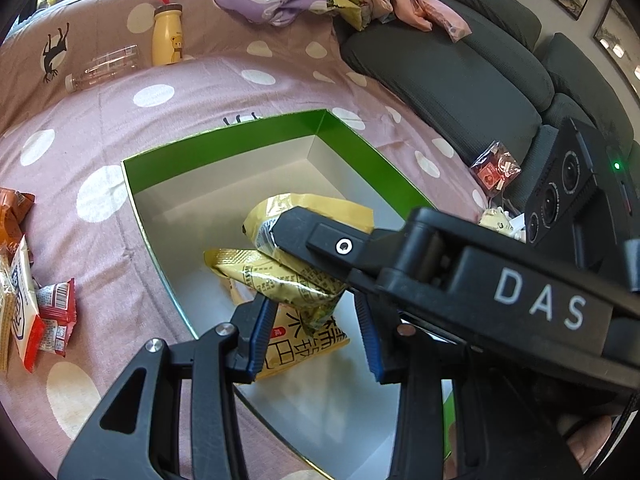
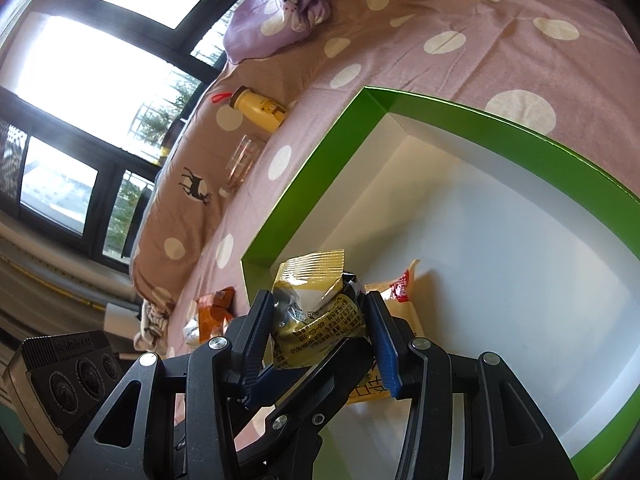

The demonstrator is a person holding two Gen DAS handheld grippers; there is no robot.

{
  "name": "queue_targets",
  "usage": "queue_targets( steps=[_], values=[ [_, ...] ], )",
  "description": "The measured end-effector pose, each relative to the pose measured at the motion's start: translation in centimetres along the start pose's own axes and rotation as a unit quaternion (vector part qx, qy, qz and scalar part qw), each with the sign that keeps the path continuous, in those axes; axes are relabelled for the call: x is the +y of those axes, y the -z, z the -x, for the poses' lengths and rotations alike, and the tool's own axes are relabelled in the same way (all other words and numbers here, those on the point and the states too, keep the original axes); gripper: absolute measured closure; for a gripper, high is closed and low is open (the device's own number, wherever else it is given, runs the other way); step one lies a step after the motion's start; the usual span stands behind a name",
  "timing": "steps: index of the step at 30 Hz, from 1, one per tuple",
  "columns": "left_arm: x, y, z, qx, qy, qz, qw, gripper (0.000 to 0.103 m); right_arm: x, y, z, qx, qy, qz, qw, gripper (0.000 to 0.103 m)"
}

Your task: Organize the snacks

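Mid-task: yellow snack packets [image 1: 288, 280] over green box [image 1: 224, 140], one pinched by right gripper [image 2: 318, 322], another by left gripper [image 1: 316, 320]; a third inside; loose snacks [image 1: 36, 312] left on bedspread [image 1: 100, 128].

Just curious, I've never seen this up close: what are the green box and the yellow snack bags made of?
The green box looks like glossy cardboard: thin folded walls, matte white inside. The yellow snack bags seem plastic or foil film: crinkled, shiny, crimped seams.
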State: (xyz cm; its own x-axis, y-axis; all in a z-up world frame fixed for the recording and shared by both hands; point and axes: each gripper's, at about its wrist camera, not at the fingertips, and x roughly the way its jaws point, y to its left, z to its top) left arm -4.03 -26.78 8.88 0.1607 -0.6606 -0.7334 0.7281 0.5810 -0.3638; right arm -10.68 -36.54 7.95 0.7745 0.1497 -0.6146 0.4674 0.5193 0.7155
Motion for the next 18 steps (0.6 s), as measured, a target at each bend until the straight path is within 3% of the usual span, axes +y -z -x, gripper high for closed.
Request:
queue_targets(
  steps=[18],
  values=[
    [-0.1, 0.0, -1.0, 0.019, -0.016, 0.001, 0.9997, 0.066, -1.3, -0.3, -0.7, 0.008, 0.007, -0.028, 1.000, 0.053]
  ],
)
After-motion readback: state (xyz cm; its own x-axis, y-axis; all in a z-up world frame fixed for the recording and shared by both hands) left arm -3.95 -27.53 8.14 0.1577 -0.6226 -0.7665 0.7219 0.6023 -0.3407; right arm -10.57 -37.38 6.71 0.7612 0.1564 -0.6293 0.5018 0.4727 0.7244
